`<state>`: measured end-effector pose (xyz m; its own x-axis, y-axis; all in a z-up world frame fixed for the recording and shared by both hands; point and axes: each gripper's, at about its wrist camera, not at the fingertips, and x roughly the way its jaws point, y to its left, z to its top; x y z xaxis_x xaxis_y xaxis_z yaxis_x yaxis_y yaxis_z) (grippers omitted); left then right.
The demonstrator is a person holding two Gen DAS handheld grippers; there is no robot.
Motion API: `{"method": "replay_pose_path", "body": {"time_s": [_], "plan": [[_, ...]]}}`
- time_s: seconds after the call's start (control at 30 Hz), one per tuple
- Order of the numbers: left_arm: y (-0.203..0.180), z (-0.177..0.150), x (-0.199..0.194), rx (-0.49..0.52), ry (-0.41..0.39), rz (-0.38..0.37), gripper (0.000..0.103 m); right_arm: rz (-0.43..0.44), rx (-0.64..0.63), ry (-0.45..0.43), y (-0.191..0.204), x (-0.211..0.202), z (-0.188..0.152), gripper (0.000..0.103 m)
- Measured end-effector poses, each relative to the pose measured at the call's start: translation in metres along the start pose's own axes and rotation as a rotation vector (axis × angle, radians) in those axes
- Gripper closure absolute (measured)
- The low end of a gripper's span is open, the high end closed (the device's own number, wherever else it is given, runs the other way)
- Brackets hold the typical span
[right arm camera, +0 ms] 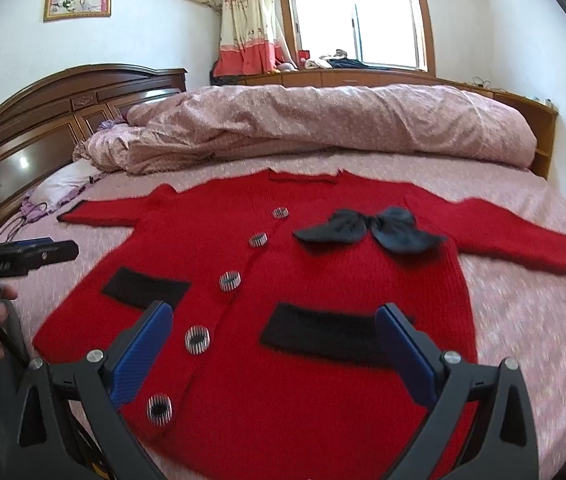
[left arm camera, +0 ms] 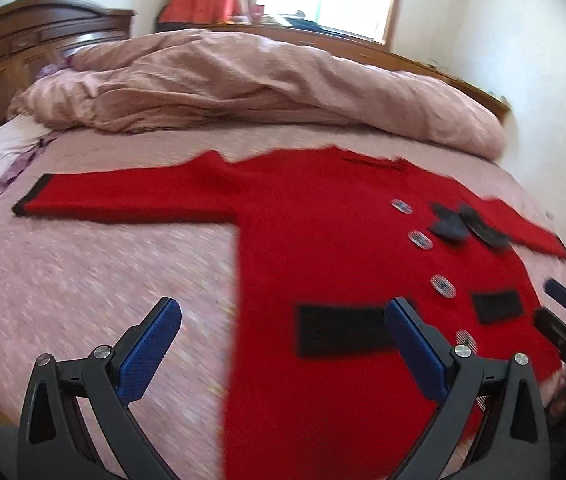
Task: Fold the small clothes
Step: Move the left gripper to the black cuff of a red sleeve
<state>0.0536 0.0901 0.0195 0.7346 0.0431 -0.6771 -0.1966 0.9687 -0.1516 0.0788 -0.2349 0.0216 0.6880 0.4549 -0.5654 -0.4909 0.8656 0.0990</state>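
Cardigan (right arm camera: 283, 280), red, lies flat ahead of both spread grippers, left (left arm camera: 283, 344) and right (right arm camera: 275, 344): five buttons, two black pockets, one dark bow (right arm camera: 371, 232), seemingly fabric.

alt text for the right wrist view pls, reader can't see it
A red knitted cardigan lies spread flat, front up, on a pink bedsheet, sleeves out to both sides, with a black bow on its chest. The right claw, open and empty, hovers over its hem. A rumpled pink duvet lies behind.
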Motion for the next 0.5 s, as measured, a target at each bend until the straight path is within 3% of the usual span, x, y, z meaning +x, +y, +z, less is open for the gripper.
{"method": "replay_pose_path", "body": {"time_s": [0.27, 0.5], "plan": [[0.117, 0.049, 0.041, -0.218, 0.028, 0.125, 0.004, 0.033, 0.059, -0.033, -0.004, 0.042, 0.042, 0.000], [0.231, 0.077, 0.082, -0.495, 0.019, 0.245, 0.005, 0.020, 0.093, -0.047, -0.023, 0.075, 0.063, 0.000]]}}
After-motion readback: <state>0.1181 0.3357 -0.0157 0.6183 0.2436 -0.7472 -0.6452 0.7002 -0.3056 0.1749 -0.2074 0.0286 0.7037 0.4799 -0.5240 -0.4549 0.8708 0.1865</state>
